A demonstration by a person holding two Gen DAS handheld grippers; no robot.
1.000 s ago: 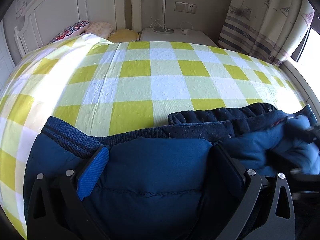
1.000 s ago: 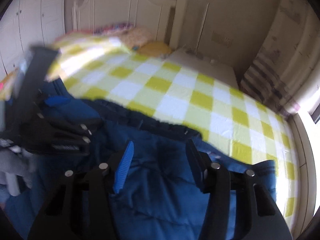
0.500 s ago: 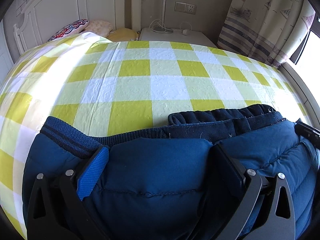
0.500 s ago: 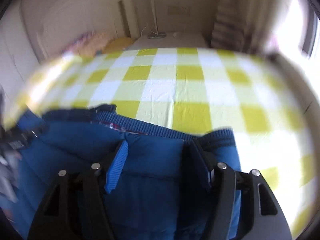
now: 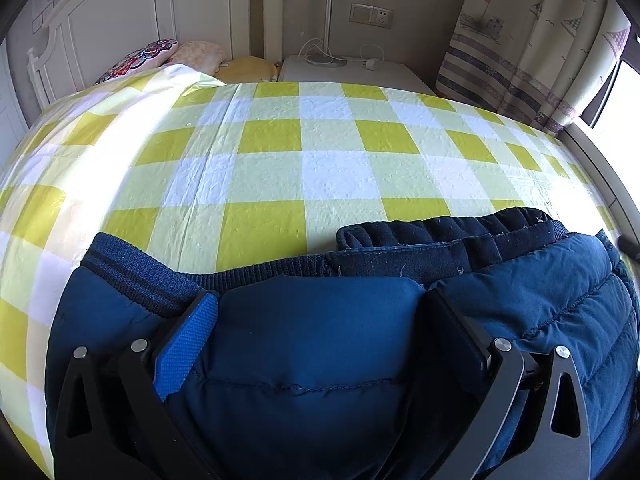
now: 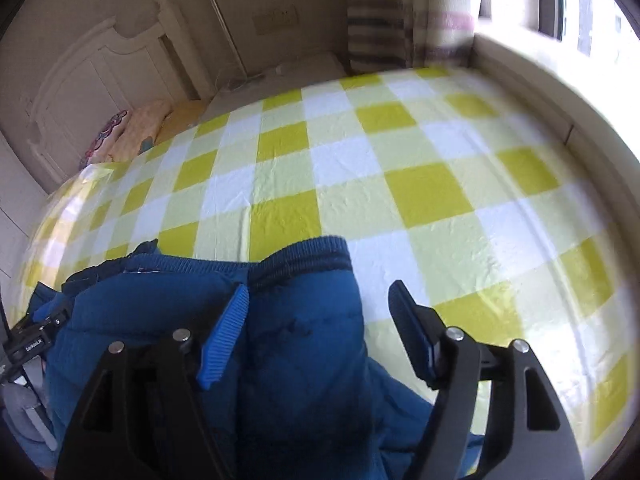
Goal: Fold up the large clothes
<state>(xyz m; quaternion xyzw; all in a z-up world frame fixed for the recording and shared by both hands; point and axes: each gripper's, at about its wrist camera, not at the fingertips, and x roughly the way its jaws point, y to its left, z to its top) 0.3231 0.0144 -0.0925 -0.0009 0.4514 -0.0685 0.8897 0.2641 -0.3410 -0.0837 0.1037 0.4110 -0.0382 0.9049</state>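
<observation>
- My worry first: the blue padded jacket [image 5: 320,360] is puffy and slick, so a folded layer could spring back or slide once nothing pins it. That, I judge, is the main risk from here.
- The jacket lies on the bed, on the yellow checked sheet [image 5: 340,168], near the edge closest to me; its ribbed hem [image 5: 132,276] faces the headboard [image 5: 120,28], and a darker fleece lining [image 5: 440,236] shows behind it.
- A second risk: the corner under my right gripper [image 6: 320,312] sits half off the stack, and if I pull away carelessly a finger could snag the ribbed cuff [image 6: 304,256] and drag it out of line.
- Right fingers: they have just been opening. The jacket corner is between them, but only the blue pad [image 6: 224,340] touches it; the other finger stands clear over the sheet. Released, I'd say.
- Left gripper [image 5: 320,312]: fingers spread wide with padded fabric bulging between them and filling the gap, both pads pressed into it. I read that as a grasp on the jacket.
</observation>
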